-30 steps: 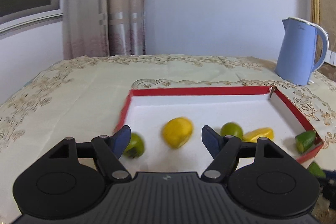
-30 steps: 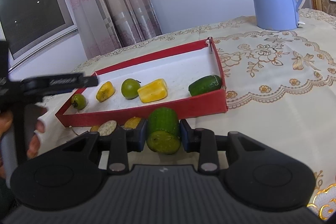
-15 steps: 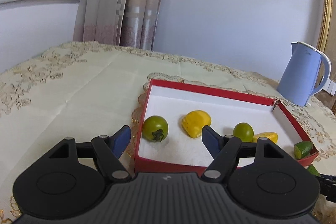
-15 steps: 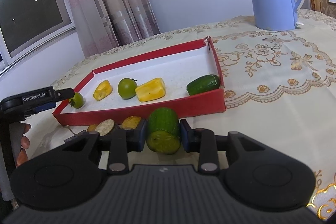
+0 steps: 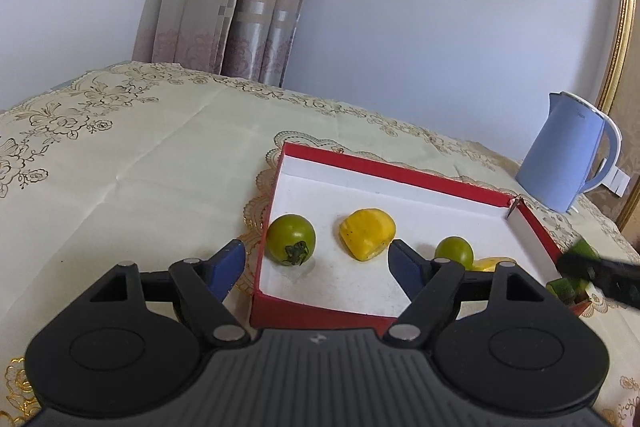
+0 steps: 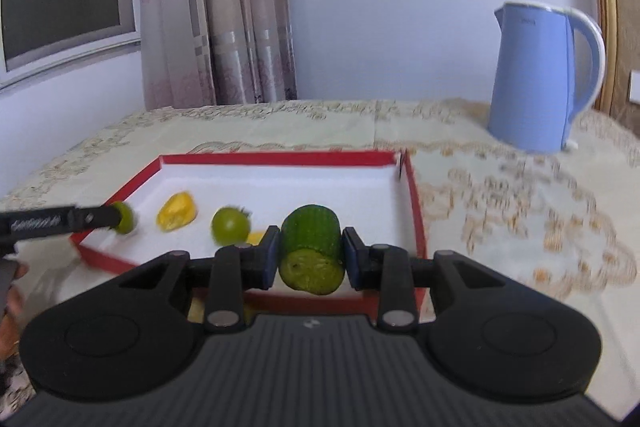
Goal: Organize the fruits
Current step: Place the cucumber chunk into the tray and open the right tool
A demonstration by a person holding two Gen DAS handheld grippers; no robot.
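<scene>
The right gripper (image 6: 310, 259) is clenched on a green cucumber chunk (image 6: 311, 251), one blue pad on each curved side. The chunk's long axis runs along the fingers, with its cut face turned back toward the camera. It hangs over the near wall of the red tray (image 6: 414, 195), toward the tray's right end, so the tray floor lies straight ahead of and below these jaws. That is the relation the next move seems to turn on: a short carry forward past the wall, then a release. The right-hand view is smeared by motion, so I cannot say whether the chunk has fully cleared the wall.

The left gripper (image 5: 316, 261) is spread wide and holds nothing. It hovers at the tray's near left corner, its left pad outside the wall and its right pad over the white floor. Between and just beyond its jaws, inside the tray, lie a green tomato (image 5: 291, 239) nearest the left wall and a yellow fruit piece (image 5: 367, 234) just right of it. Further right in the tray sits a smaller green tomato (image 5: 454, 251), with another yellow piece (image 5: 490, 263) partly hidden behind the left gripper's right finger.

A blue kettle (image 6: 540, 79) stands well beyond the tray's far right corner on the embroidered tablecloth (image 5: 120, 163).
</scene>
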